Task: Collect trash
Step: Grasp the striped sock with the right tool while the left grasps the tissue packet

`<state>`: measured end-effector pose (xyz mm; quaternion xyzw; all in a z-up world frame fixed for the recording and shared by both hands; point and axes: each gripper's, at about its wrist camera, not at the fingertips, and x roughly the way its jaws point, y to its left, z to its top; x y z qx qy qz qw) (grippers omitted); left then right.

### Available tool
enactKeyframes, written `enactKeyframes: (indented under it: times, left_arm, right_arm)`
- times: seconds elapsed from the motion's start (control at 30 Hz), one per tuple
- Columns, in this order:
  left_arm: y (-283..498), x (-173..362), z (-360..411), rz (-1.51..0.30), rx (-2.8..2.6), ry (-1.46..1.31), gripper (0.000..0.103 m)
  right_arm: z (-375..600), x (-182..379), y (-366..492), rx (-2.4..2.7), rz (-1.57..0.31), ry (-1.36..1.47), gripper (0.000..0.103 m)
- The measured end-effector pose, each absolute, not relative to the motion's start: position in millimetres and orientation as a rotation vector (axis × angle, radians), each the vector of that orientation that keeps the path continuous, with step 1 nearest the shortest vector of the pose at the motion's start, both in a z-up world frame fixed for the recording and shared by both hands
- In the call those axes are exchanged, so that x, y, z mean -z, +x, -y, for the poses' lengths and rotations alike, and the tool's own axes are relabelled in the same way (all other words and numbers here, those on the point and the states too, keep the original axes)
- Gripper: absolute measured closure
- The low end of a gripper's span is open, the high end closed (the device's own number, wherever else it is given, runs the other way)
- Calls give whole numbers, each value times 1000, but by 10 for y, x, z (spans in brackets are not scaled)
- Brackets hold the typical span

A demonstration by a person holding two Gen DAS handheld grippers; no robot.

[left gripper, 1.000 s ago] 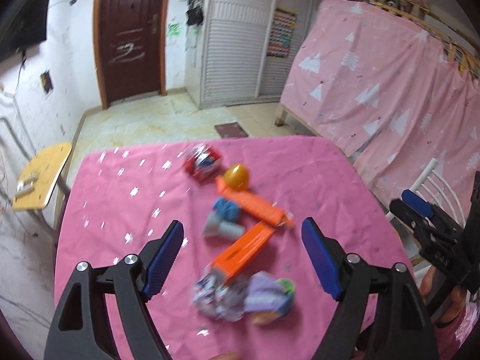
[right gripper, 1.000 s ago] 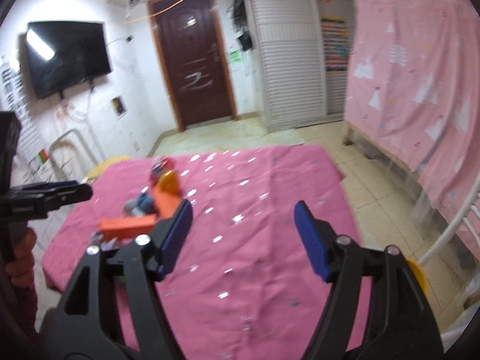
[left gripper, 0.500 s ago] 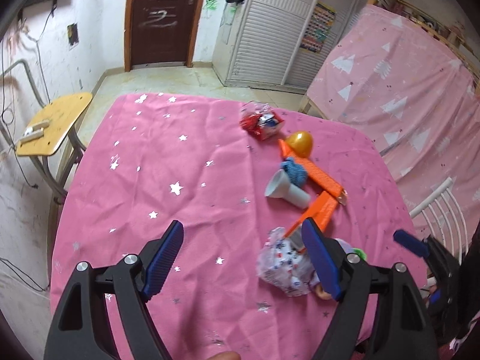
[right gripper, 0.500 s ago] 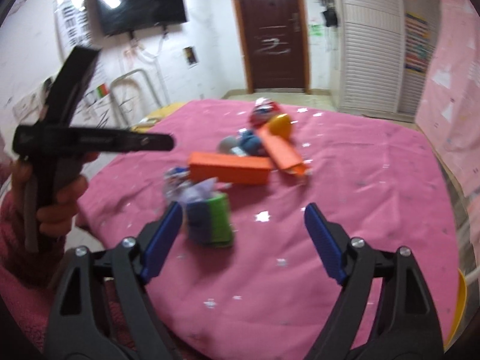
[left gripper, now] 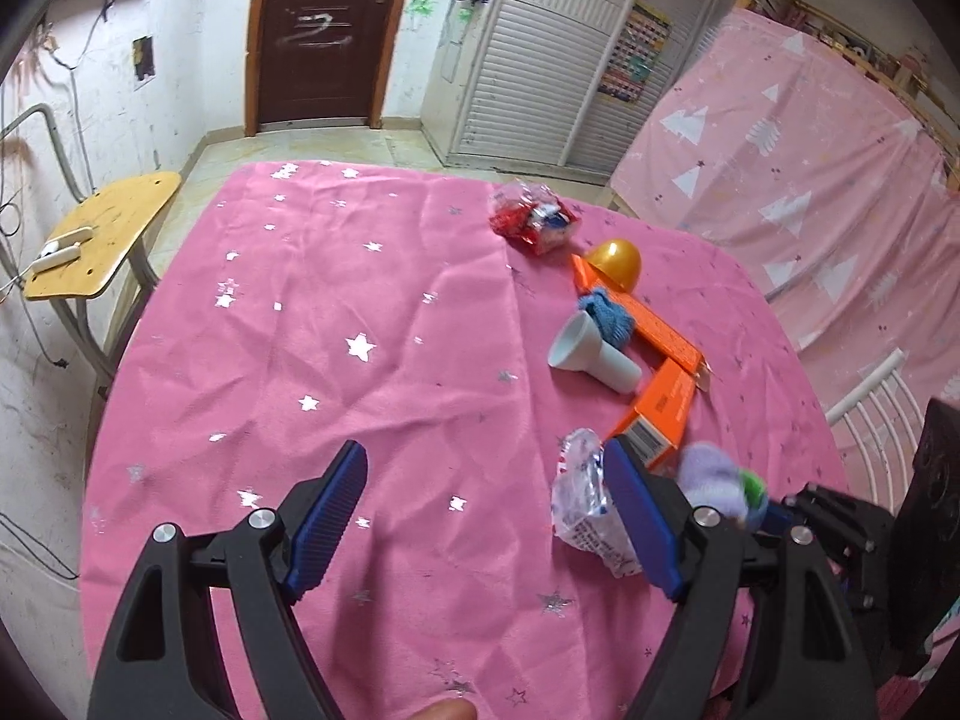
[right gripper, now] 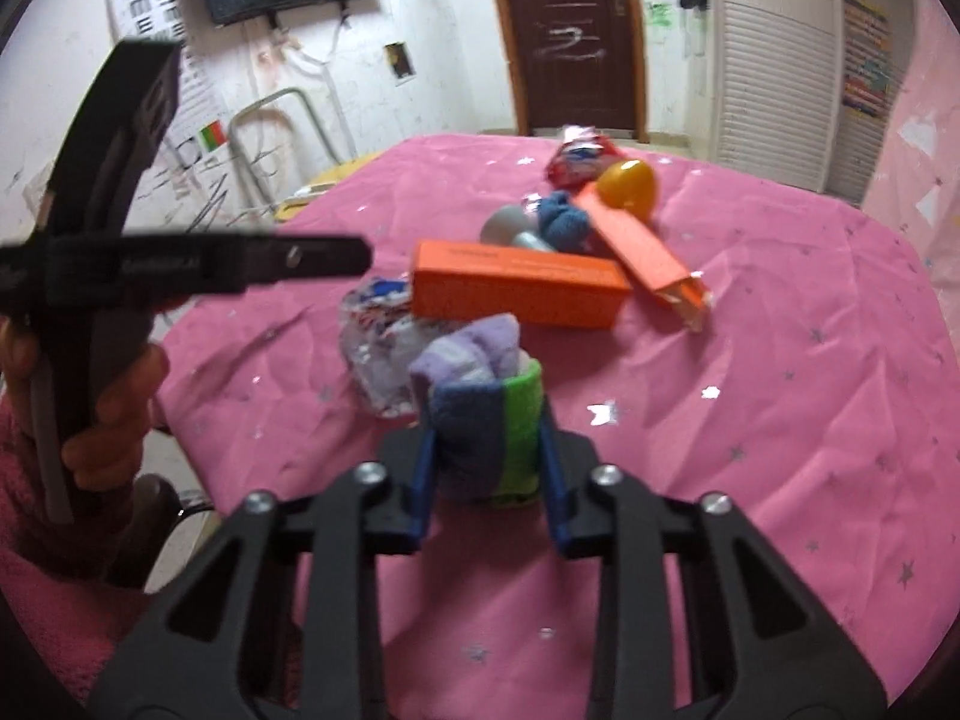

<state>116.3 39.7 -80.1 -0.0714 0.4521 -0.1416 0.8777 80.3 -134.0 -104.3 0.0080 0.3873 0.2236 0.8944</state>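
- Rolled sock (right gripper: 480, 414) (purple/blue/green) sits between the blue pads (right gripper: 423, 480) of the right hand-held gripper (right gripper: 487, 489); jaws have just closed, pinching it at the surface's near edge.
- Right hand-held gripper tilts down toward the pink surface (right gripper: 750, 420).
- Crumpled clear wrapper (right gripper: 375, 360) just ahead-left of it, touching the sock; orange box (right gripper: 516, 291) lies right behind the sock.
- Farther ahead: second orange box (right gripper: 642, 255), blue cloth (right gripper: 561, 222), grey cup (right gripper: 510, 228), yellow ball (right gripper: 627, 183), red wrapper (right gripper: 579, 159).
- Left hand-held gripper (left gripper: 489, 516) angled down over bare surface, jaws spread, nothing between them; wrapper sits behind its right finger.
- A hand (right gripper: 114, 396) grips its handle.
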Motion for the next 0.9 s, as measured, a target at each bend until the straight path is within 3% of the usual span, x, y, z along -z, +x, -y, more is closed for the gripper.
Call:
enactKeyframes:
  times: [0.33,0.5,0.63,0.9]
  left_arm:
    - [1013,839,157,-888,315,27,30]
    - [955,913,460,-914,367,114,54]
    - [947,924,504,-915,378,124,67]
    - [931,813,375,-914,362,93,72]
  right_arm:
    - [1876,944,819,-338,-751,91,79]
    - [2093,884,815,-299,-721,126,78]
    - [2221,857,822,-274,-704,150,78]
    - [2476,802,802,-227,-670,192,78]
